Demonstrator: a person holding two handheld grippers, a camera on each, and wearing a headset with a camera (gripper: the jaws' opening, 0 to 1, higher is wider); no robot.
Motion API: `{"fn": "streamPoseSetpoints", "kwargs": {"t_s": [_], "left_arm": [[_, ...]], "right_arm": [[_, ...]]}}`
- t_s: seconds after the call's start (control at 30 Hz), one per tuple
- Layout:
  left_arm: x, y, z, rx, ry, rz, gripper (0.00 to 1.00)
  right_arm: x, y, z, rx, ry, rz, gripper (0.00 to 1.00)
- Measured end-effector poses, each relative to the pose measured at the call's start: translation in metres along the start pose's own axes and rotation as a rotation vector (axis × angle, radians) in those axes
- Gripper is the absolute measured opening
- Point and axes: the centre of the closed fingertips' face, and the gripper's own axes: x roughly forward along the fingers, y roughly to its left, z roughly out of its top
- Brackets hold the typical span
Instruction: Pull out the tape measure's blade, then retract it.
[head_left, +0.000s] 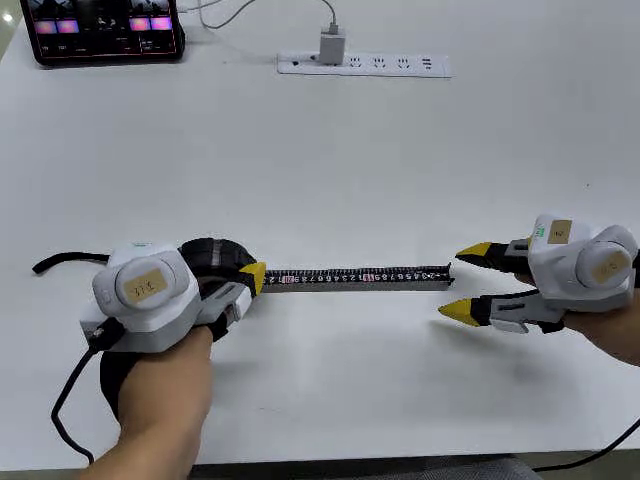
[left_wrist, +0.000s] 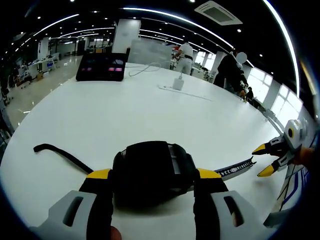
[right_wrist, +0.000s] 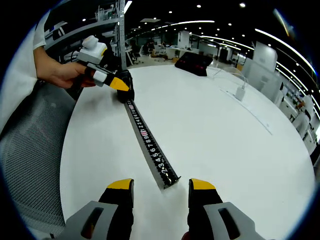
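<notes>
**Right gripper** (right_wrist: 161, 185): jaws spread, pinching nothing. The free end of the blade (right_wrist: 147, 142) lies flat on the white table (right_wrist: 225, 150), just ahead of the gap between the two yellow tips and touching neither. From there the blade runs straight away from this claw to the left gripper (right_wrist: 119, 87).

**Left gripper** (left_wrist: 152, 175): jaws pressed against both flanks of the black tape measure case (left_wrist: 152, 165), which rests on the table between them. The blade leaves the case on this claw's right. A black strap (left_wrist: 60, 152) trails off to its left. Well beyond both claws lie a power strip (head_left: 365, 65) and a tablet (head_left: 105, 30).

**Judged status:** blade drawn out, retraction not yet done.

**Hazards:**
1. Unguided recoil. Nothing restrains the free end, so the spring may whip the blade back and slam its end against the case mouth.
2. Case rotation. The jaws bear on rounded flanks, so a recoil jolt could twist the case out of the pinch.
3. Blade kink. If the right jaws close on the blade's thin edges, it may buckle or skid sideways.
</notes>
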Motion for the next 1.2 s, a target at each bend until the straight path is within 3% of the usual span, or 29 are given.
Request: {"fn": "streamPoseSetpoints", "kwargs": {"t_s": [0.73,1.2], "left_arm": [[0.0,0.0,0.0,0.001,-0.004,-0.004,0.61],[0.001,0.0,-0.001,-0.002,-0.003,-0.005,0.61]], "right_arm": [[0.014,-0.008,-0.007,-0.172,0.136,0.122,0.23],[0.016,-0.006,-0.008,-0.214,0.161,0.18,0.14]]}}
